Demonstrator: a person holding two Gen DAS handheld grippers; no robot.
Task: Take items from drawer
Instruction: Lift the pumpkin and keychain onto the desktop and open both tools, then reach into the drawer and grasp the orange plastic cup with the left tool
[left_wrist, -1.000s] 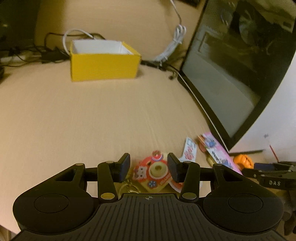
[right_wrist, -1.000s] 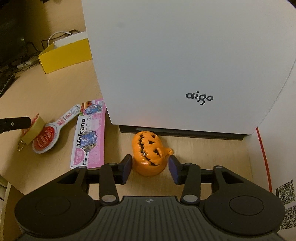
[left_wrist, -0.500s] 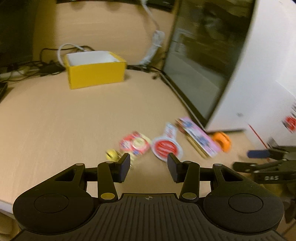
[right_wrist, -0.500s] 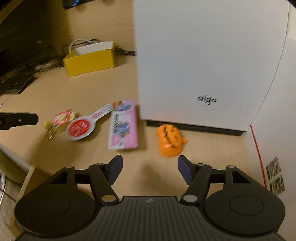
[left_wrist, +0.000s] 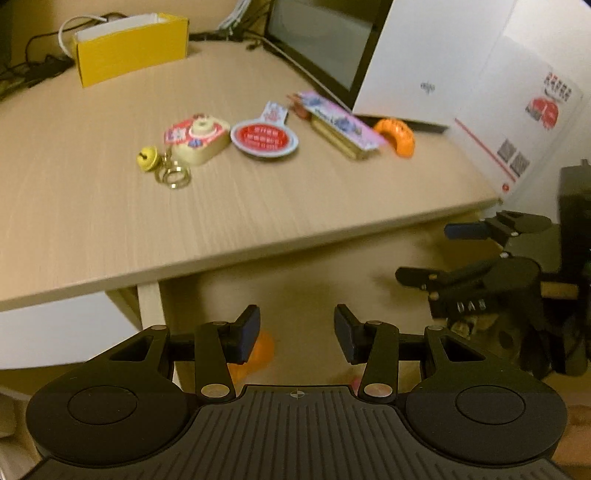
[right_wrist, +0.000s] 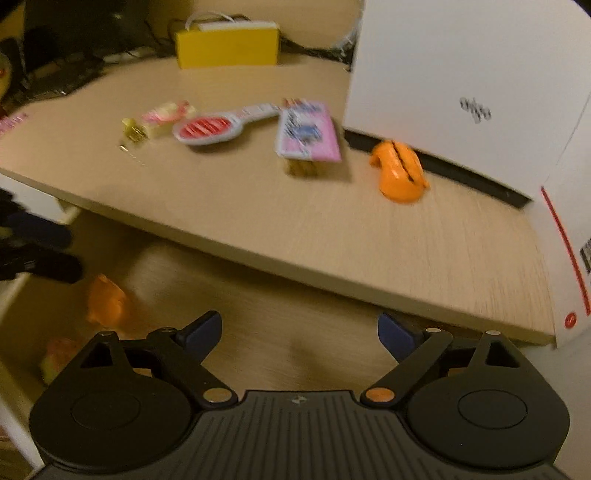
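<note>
Both grippers hang below the desk edge, over the open drawer (right_wrist: 266, 325). My left gripper (left_wrist: 295, 338) is open with nothing between its fingers; an orange item (left_wrist: 262, 350) lies in the drawer just behind its left finger. My right gripper (right_wrist: 299, 332) is open wide and holds nothing. In the right wrist view another orange item (right_wrist: 107, 301) and a pink-green one (right_wrist: 59, 358) lie blurred at the drawer's left. On the desk (left_wrist: 92, 206) rest a keychain toy with bell (left_wrist: 195, 138), a red round tag (left_wrist: 264, 138), a pink packet (left_wrist: 341, 123) and an orange pumpkin (right_wrist: 399, 171).
A white aigo box (right_wrist: 461, 81) stands on the desk at the right, with a dark monitor (left_wrist: 317, 40) behind it. A yellow box (left_wrist: 129, 46) and cables sit at the back. The desk edge (right_wrist: 295, 269) overhangs the drawer.
Both grippers have pulled back from the desk top and dropped below its edge over the drawer. The right gripper let go of the pumpkin, which lies tipped over, and opened wider.
</note>
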